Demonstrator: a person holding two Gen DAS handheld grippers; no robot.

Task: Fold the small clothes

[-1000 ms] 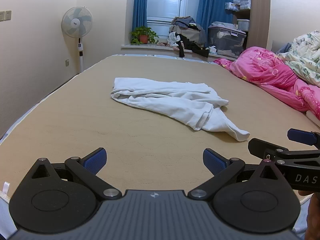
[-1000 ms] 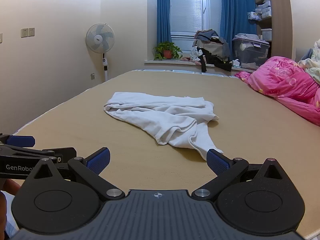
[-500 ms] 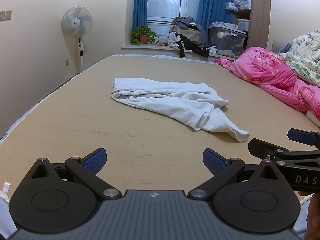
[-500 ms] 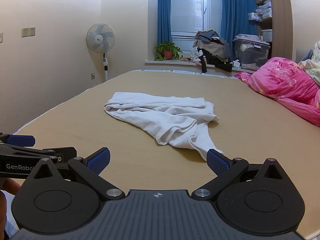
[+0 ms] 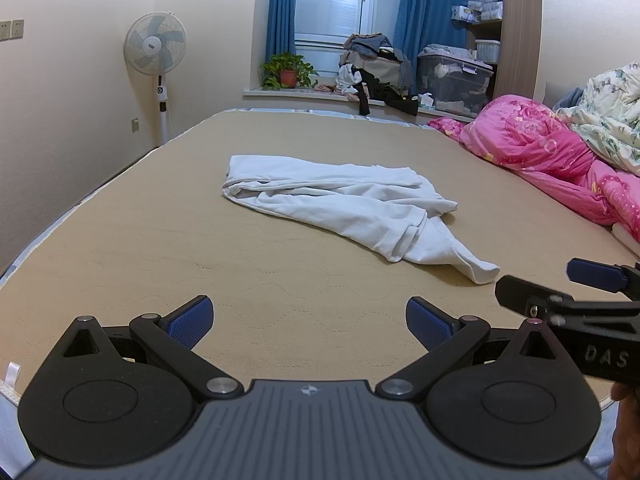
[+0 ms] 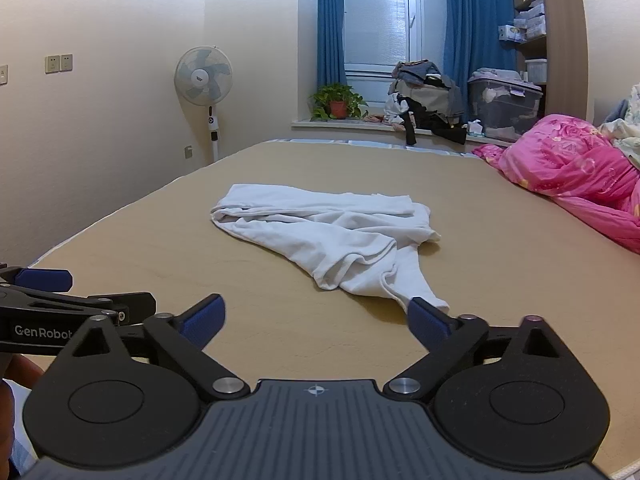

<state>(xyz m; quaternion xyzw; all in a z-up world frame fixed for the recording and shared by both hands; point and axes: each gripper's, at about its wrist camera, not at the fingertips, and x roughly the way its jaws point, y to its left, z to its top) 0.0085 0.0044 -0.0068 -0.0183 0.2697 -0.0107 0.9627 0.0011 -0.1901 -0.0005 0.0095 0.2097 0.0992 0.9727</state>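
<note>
Here we see a white garment [image 5: 344,208] lying crumpled on the tan mattress of a bed [image 5: 160,240], roughly at its middle, with one narrow end trailing toward the near right. In the left wrist view, the left claw [image 5: 308,320] sits low over the near edge of the mattress, its two blue-padded fingers [image 5: 188,320] spread wide apart with nothing between them; the garment lies well ahead of it and untouched. At the right border of this view we find the right claw [image 5: 560,288] seen side-on, likewise held near the bed edge. In the right wrist view, the right claw [image 6: 316,316] is also spread wide and empty, and the trailing end of the garment [image 6: 340,240] reaches just beside its right finger [image 6: 428,320]; we cannot tell whether cloth and pad touch. The left claw [image 6: 80,292] appears at the left border of that view. Along the right side of the bed lies a bunched pink quilt [image 5: 552,160], with a pale floral quilt [image 5: 608,120] behind it. Against the far wall we note a standing fan [image 5: 156,48], a potted plant [image 5: 286,72] on the windowsill, a heap of clothes [image 5: 372,68] and a clear storage bin [image 5: 452,76], all framed by blue curtains [image 5: 280,20].
</note>
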